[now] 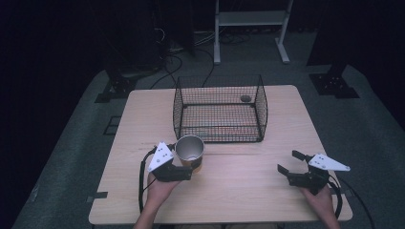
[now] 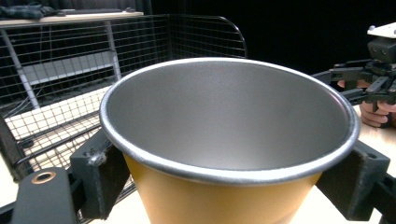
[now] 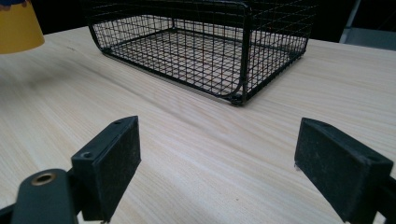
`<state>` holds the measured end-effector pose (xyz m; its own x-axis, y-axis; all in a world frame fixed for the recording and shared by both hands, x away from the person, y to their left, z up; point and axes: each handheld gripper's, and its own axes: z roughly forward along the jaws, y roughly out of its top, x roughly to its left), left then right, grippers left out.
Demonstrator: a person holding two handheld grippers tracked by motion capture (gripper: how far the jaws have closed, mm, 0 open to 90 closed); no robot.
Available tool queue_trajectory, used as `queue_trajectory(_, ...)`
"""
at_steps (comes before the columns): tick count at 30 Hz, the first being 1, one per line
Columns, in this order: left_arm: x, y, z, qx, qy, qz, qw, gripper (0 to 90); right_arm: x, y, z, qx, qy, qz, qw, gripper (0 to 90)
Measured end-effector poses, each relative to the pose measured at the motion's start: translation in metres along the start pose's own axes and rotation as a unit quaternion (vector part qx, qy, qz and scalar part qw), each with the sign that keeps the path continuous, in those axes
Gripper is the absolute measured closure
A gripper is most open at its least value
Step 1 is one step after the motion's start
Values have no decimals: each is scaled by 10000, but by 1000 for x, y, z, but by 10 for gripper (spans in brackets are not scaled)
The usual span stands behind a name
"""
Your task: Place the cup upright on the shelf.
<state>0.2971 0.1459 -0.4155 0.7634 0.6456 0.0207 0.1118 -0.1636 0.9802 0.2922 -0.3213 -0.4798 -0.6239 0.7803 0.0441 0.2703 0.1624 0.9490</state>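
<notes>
**Cup gripped, basket ahead**

We've got the left gripper [image 1: 184,172] clamped on the cup [image 1: 190,150], jaws pressing both sides of its yellow wall just under the rim. Gripping there, below the rolled lip, prob. keeps it from slipping down, & leaves the mouth upright. Cup is over the table [image 1: 248,191], near side, just in front of the wire basket [image 1: 218,109] w/ its front-left corner close by; in the right gripper view the cup's base [image 3: 18,25] seems clear of the wood, though we can't be sure. Basket is open-topped, so we judge the cup is headed over its front wall & in. A small dark thing [image 1: 245,98] lies by its far wall.

Right gripper [image 1: 291,163] sits well apart at the table's right, jaws spread wide w/ nothing between them; likely parked out of the way, free to steady the basket if needed.
</notes>
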Motion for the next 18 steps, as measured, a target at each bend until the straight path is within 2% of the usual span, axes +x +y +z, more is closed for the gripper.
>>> queue_trajectory(18,-4,24,14,-8,-252,193,9995,140,0,0,0,8,4,-13,10000,134)
